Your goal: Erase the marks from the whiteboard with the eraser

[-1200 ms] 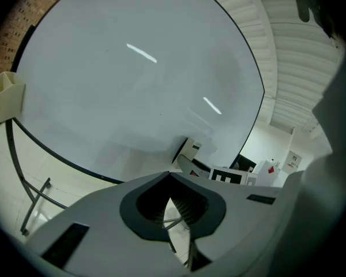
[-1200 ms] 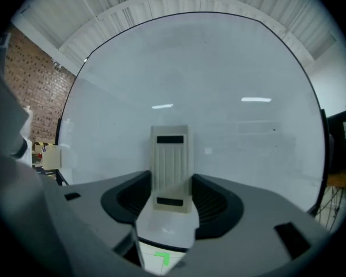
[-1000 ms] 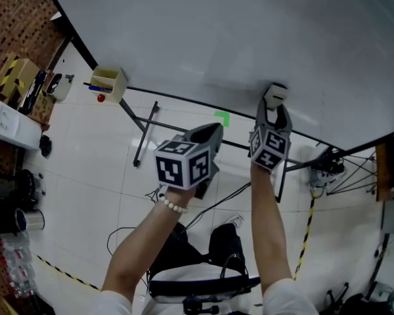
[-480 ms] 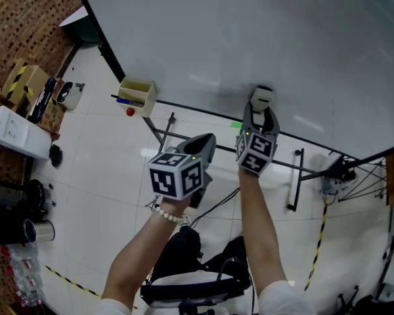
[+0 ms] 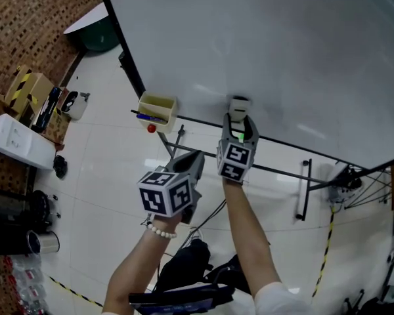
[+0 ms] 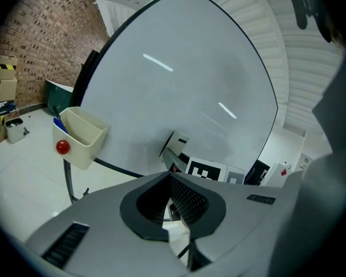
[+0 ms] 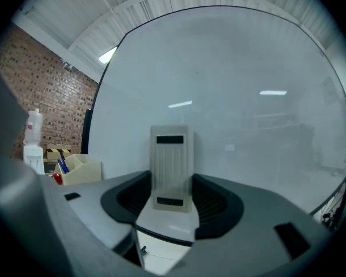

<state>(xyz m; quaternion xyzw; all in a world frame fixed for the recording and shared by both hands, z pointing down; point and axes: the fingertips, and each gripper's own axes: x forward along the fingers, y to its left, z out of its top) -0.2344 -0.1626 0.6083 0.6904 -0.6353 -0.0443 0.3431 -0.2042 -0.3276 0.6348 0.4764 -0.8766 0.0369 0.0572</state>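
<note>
While its jaws clamp the eraser (image 7: 172, 166) by its long sides, the right gripper (image 5: 240, 122) presses it flat on the whiteboard (image 5: 282, 44), near the lower edge and just right of the pen box (image 5: 157, 109). The left gripper (image 5: 196, 157), jaws closed on nothing, hangs below and right of that box, off the board. No marks show around the eraser. Uneven pressure could twist the eraser out of the narrow grip, and a hard push may shift the board on its stand (image 5: 303, 189).
</note>
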